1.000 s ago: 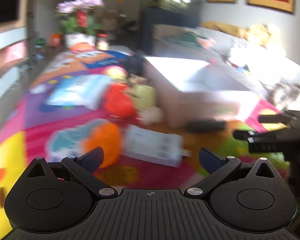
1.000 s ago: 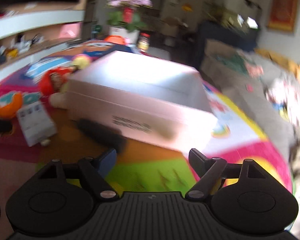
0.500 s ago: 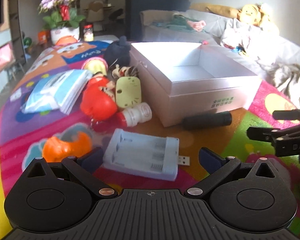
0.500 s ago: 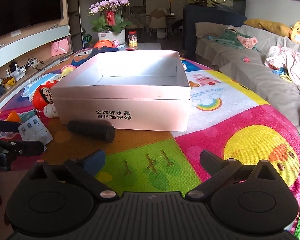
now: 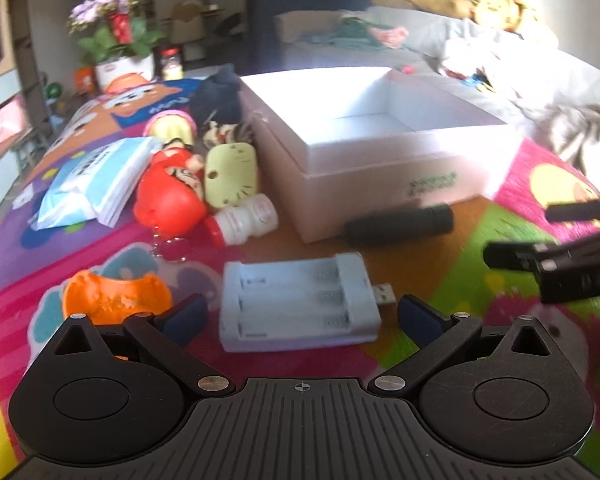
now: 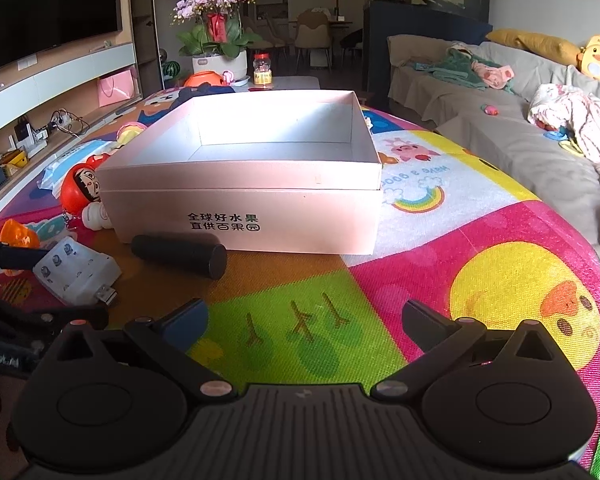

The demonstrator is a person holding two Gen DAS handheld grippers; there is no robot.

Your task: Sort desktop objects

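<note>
Battery charger (image 5: pixel 298 300): white, three empty slots up, USB plug toward the right gripper's side; it lies flat on the play mat (image 6: pixel 440 256), just ahead of the left gripper (image 5: pixel 302 318) and near the mat's close edge.
Left gripper: fingers spread wide, nothing between them, lined up roughly with the charger's width.
Right gripper (image 6: pixel 305 322): fingers apart and empty, over bare green mat, facing the box front.
Step in hand: likely picking up the charger first. Judgement: lower the left fingers so they straddle the long sides, not the plug end; close on the body's middle so it stays level.
Risk: the smooth casing may slip or tip if pinched near one corner.
Box (image 6: pixel 244 178): pale, open-topped, at mid-mat; the visible interior looks bare.
Black cylinder (image 6: pixel 180 250): lies just beside the box's front wall.
Other items: red doll (image 5: pixel 170 198), green case (image 5: pixel 231 172), small bottle (image 5: pixel 246 220), orange piece (image 5: pixel 112 298), blue packet (image 5: pixel 94 178), all left of the box.
</note>
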